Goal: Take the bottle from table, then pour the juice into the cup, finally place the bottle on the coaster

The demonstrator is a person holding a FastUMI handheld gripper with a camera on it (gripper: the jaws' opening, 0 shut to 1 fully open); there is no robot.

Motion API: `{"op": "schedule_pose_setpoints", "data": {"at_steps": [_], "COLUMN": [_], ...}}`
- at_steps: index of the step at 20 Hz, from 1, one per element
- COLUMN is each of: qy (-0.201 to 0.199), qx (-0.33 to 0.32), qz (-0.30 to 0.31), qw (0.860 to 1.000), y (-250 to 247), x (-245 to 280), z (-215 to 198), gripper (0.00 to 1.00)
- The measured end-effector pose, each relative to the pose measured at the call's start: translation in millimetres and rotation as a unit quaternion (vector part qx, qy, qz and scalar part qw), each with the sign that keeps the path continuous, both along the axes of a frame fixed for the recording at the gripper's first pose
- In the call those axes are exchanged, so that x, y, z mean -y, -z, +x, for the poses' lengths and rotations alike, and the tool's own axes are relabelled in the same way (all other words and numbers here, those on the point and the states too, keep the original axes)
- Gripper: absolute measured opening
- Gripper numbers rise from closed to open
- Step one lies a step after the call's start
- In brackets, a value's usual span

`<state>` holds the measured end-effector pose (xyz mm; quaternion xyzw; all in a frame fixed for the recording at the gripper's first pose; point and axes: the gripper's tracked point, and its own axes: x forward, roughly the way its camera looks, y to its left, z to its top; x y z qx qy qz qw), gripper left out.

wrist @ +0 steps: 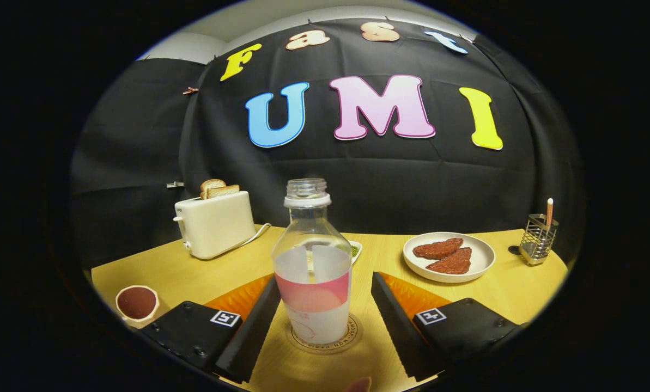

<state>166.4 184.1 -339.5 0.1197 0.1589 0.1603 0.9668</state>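
**Bottle upright on coaster, fingers spread either side**

Coaster (325,336) mostly hidden under the bottle (314,272); only its printed rim shows. Small dish (356,250) behind the bottle largely blocked. Cup (137,305) sits off beside the left finger. Bottle stands upright, long axis vertical, uncapped neck pointing up. Gripper (325,321) released: both fingers (256,326) stand apart from the bottle, gaps visible each side. Toaster (216,223), plate (449,257) and utensil holder (539,239) beyond, on the table (194,272).

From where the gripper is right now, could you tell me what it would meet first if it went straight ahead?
The bottle. It stands uncapped on the coaster between the open fingers of the gripper, neither finger touching it, so pushing straight on would likely bring it against the gripper's body first.
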Motion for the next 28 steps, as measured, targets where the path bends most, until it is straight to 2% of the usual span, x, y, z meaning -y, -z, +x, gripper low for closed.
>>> {"op": "schedule_pose_setpoints", "data": {"at_steps": [4, 11, 18, 23, 28], "qy": [-0.004, 0.014, 0.057, 0.097, 0.139], "qx": [-0.006, 0.004, 0.014, 0.032, 0.038], "qz": [0.002, -0.003, -0.028, -0.058, -0.080], "qw": [1.000, 1.000, 0.998, 0.993, 0.986], "y": [-13.7, -64.7, -124.2, -179.8, -213.7], "x": [2.3, 12.3, 48.0, 96.7, 142.5], "z": [-16.0, -38.7, -58.4, -58.8, -68.3], "gripper": [1.00, 1.00, 0.99, 0.99, 0.99]}}
